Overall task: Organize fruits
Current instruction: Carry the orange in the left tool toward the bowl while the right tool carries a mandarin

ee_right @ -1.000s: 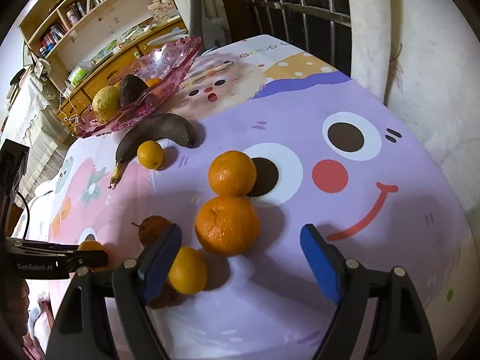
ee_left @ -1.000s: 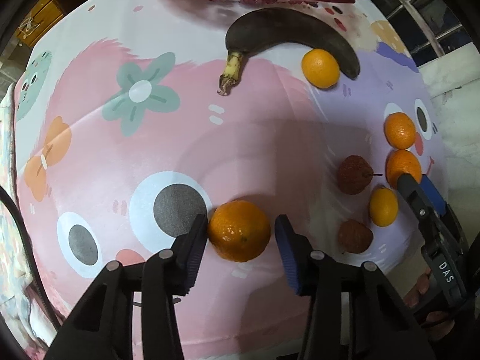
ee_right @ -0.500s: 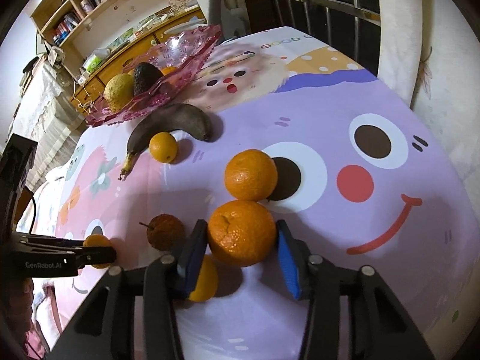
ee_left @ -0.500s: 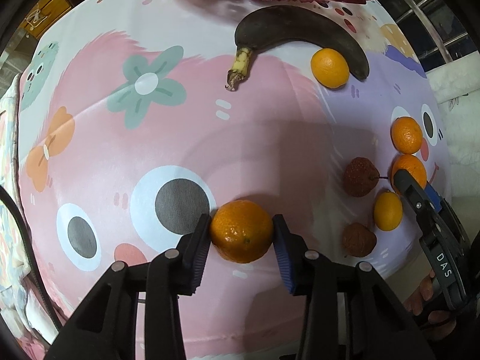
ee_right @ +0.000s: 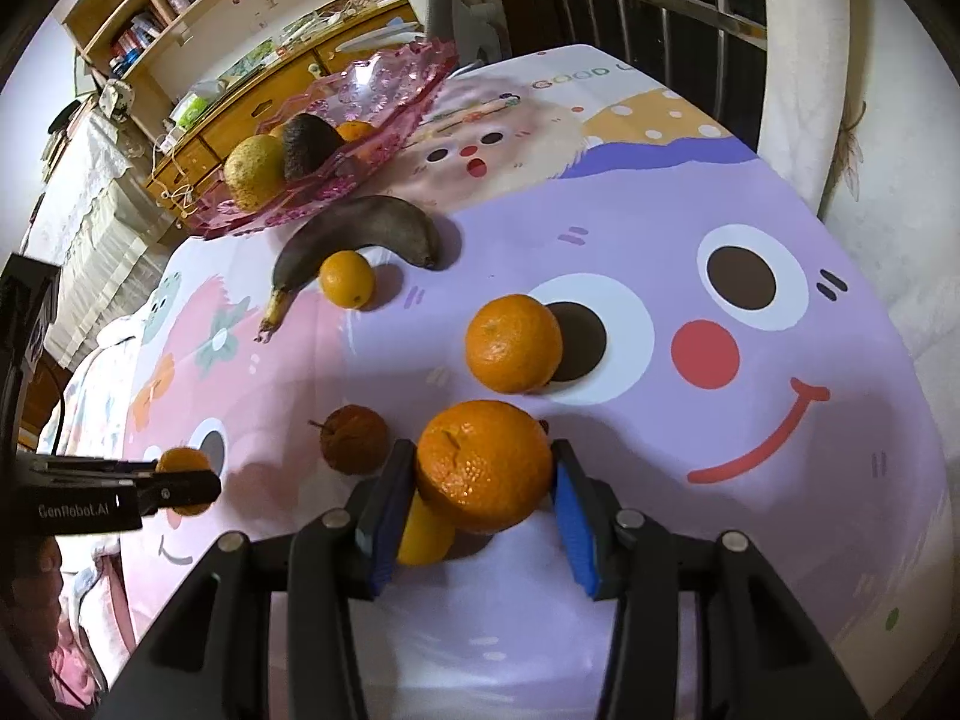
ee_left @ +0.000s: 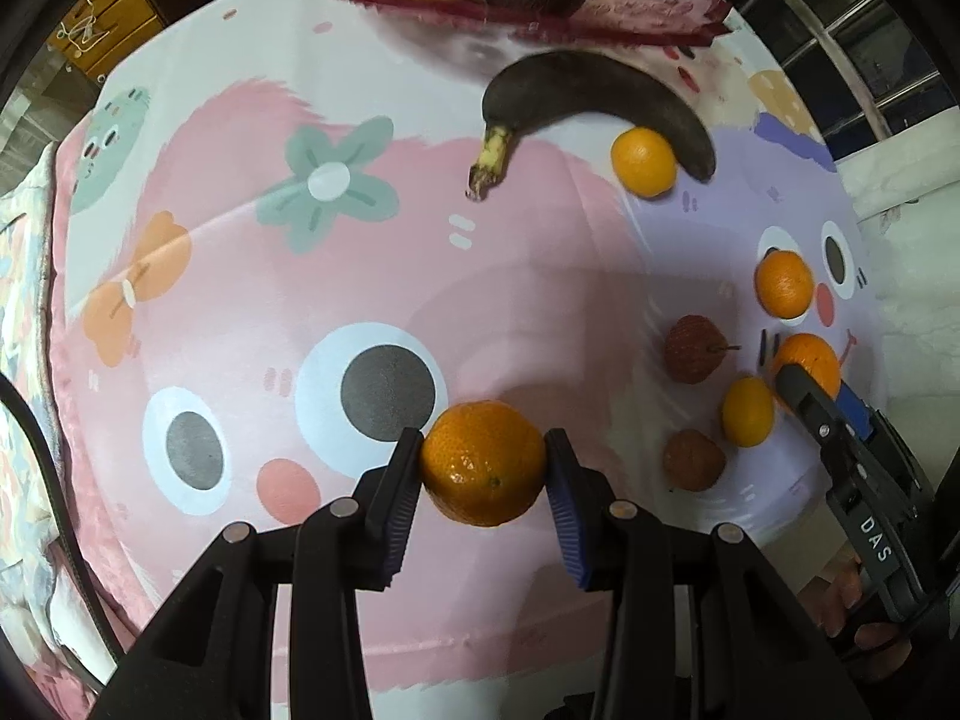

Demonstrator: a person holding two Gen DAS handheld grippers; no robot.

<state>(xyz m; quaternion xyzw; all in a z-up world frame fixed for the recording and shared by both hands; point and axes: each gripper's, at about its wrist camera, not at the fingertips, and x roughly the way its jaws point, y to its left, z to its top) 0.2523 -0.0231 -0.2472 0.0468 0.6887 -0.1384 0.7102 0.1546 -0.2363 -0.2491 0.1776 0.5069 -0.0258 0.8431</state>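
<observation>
My left gripper (ee_left: 483, 480) is shut on an orange (ee_left: 483, 461) and holds it just above the pink part of the cloth. My right gripper (ee_right: 480, 492) is shut on another orange (ee_right: 485, 463), lifted slightly over the purple part; it also shows in the left wrist view (ee_left: 807, 360). A pink glass fruit bowl (ee_right: 384, 90) at the far end holds a yellow fruit (ee_right: 255, 171), an avocado (ee_right: 309, 144) and a small orange. A blackened banana (ee_right: 360, 234) lies in front of the bowl.
Loose on the cloth: a small orange (ee_right: 347, 278) by the banana, a larger orange (ee_right: 513, 342), a brown lychee-like fruit (ee_right: 353, 439), a small yellow-orange fruit (ee_right: 423, 534) under my right gripper. A second brown fruit (ee_left: 693, 459) shows in the left wrist view. Cabinets and shelves stand behind.
Both grippers closed on their oranges: the right from wide open, the left from slightly open. Both oranges are now lifted a little off the cloth.
</observation>
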